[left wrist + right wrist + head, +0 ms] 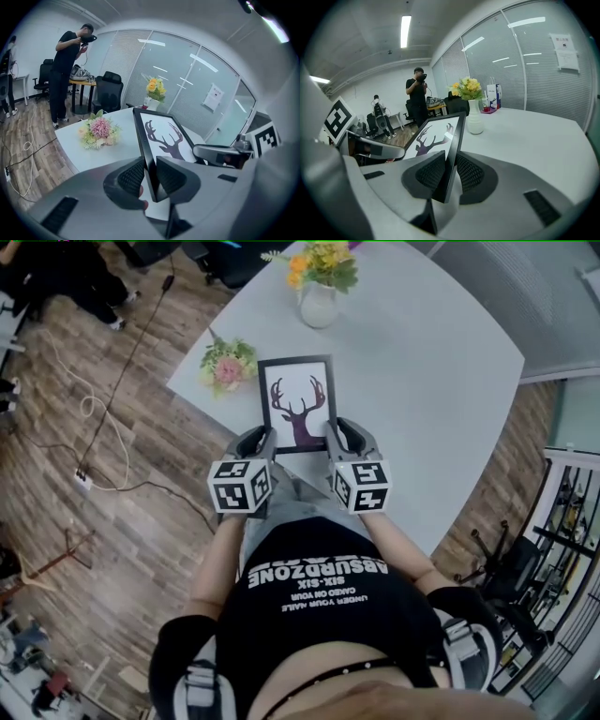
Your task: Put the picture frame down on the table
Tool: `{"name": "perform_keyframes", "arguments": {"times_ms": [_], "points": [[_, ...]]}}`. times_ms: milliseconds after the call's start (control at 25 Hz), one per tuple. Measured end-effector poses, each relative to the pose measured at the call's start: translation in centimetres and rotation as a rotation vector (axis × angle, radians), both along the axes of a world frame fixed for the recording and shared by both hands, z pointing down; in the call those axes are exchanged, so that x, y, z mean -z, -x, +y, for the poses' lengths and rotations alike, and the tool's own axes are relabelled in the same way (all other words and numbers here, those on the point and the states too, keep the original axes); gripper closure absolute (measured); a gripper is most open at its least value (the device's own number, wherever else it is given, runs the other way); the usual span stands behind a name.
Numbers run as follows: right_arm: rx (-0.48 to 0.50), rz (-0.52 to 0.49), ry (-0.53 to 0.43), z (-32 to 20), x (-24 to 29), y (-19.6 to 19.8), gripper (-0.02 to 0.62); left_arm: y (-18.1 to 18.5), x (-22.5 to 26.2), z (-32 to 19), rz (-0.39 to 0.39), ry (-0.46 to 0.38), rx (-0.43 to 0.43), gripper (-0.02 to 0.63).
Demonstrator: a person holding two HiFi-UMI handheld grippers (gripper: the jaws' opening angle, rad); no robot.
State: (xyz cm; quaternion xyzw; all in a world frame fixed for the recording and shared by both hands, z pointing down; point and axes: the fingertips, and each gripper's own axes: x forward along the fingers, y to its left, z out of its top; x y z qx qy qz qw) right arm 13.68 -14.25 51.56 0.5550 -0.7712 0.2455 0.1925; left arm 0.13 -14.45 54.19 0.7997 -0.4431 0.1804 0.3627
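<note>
A black picture frame (297, 403) with a dark deer-head print is held above the near edge of the pale grey table (441, 381). My left gripper (262, 441) is shut on the frame's left edge near its bottom corner, and my right gripper (332, 435) is shut on its right edge. In the left gripper view the frame (161, 138) stands edge-on between the ribbed pads (132, 177). In the right gripper view the frame (436, 136) is likewise clamped between the pads (469, 172). Whether the frame's far end touches the table I cannot tell.
A white vase of yellow and orange flowers (319, 282) stands at the table's far side. A small pink bouquet (227, 367) lies near the left corner, just left of the frame. A person (65, 70) stands further back by chairs and desks. Cables (94, 418) run over the wooden floor.
</note>
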Motion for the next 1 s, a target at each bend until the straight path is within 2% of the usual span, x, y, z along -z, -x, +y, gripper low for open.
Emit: {"name": "perform_keyframes", "arguments": {"times_ms": [1000], "points": [[0.143, 0.02, 0.146, 0.6, -6.9, 4.3, 0.505, 4.1, -6.9, 2.8, -0.012, 0.189, 0.115, 0.514]]}}
